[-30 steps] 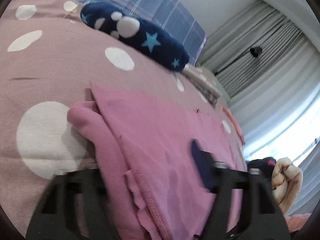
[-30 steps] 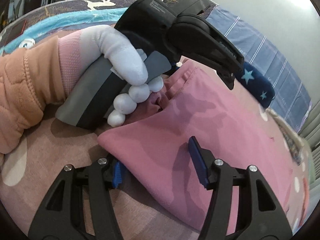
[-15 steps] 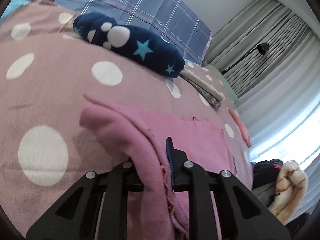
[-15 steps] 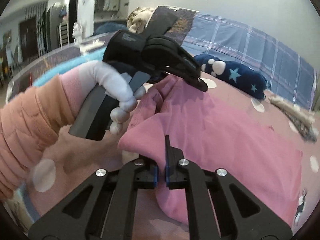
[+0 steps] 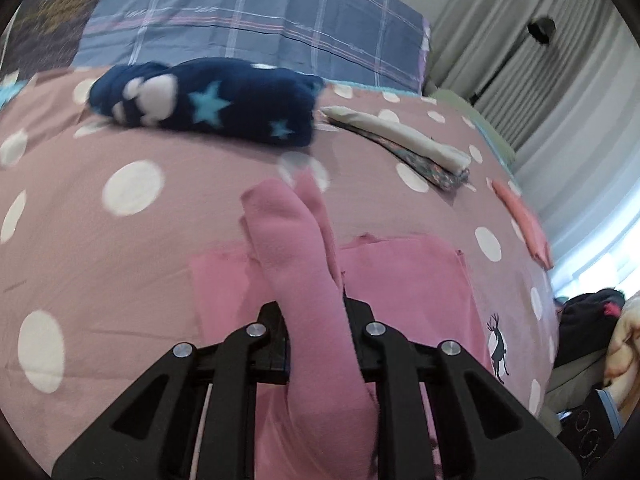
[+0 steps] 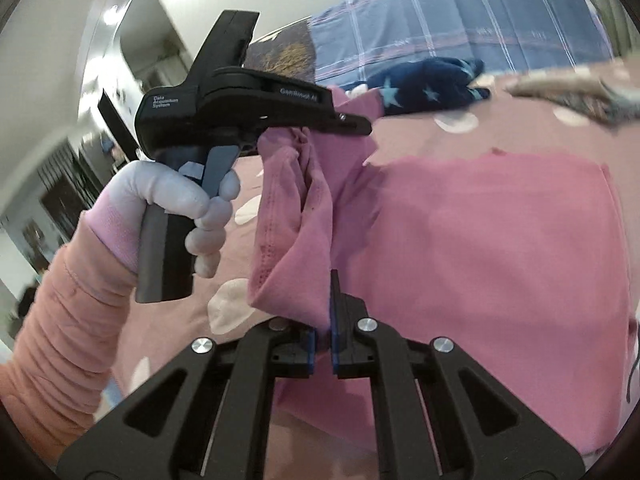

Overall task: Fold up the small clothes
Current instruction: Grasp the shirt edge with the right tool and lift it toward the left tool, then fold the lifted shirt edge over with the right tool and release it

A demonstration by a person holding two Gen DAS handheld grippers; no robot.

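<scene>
A pink garment lies partly flat on the polka-dot bedspread, with a small deer print near its right edge. My left gripper is shut on a bunched edge of the garment and holds it raised above the bed. It also shows in the right wrist view, held by a gloved hand. My right gripper is shut on another part of the same lifted edge of the garment. The fold hangs between the two grippers.
A navy plush item with stars lies at the back by a plaid pillow. Folded clothes and an orange piece lie at the right. Curtains hang beyond the bed.
Both grippers closed on the garment's edge and lifted it off the bed. The raised fold has moved toward the middle of the garment.
</scene>
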